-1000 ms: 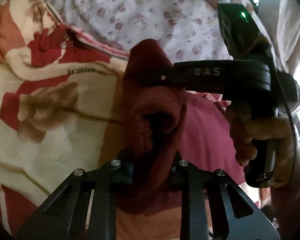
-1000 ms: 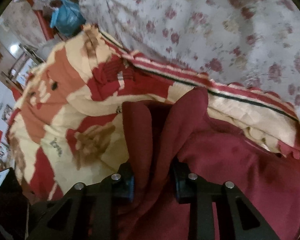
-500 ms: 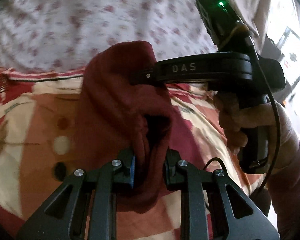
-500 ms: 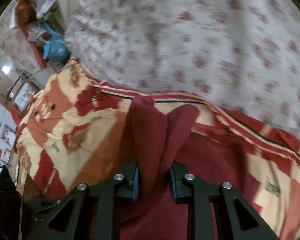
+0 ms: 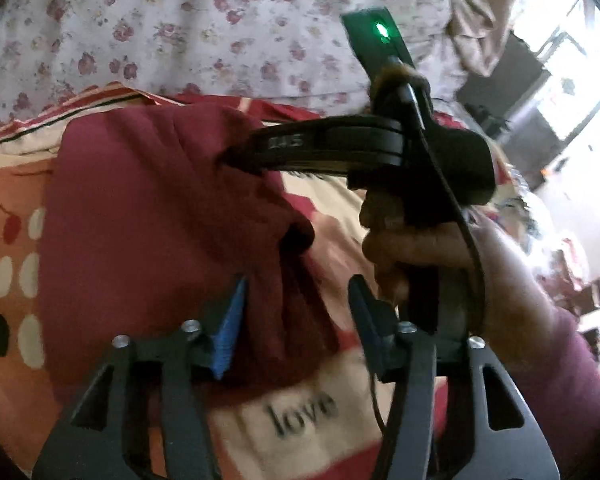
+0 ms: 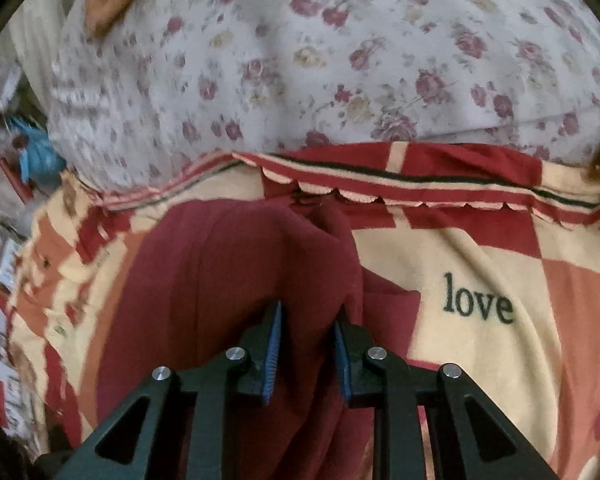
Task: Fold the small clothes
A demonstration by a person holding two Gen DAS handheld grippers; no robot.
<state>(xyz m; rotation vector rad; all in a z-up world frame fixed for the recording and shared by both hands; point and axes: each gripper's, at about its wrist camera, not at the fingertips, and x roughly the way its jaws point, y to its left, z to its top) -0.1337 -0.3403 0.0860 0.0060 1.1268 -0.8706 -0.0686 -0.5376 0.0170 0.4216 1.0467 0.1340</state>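
Note:
A dark red garment lies bunched on a patterned red, orange and cream blanket. My left gripper is open, its blue pads spread wide over the garment's near edge. My right gripper shows in its own view with its jaws partly open, a fold of the red garment between the pads; in the left wrist view the right gripper reaches in from the right with its tips on the garment's far edge.
A white quilt with small red flowers rises behind the blanket. The blanket carries the word "love". The person's hand holds the right gripper's handle. Room clutter shows at far right and far left.
Both grippers carried the red garment across the blanket and lowered it. The left gripper's jaws opened wide and let the cloth go; the right gripper's jaws also loosened.

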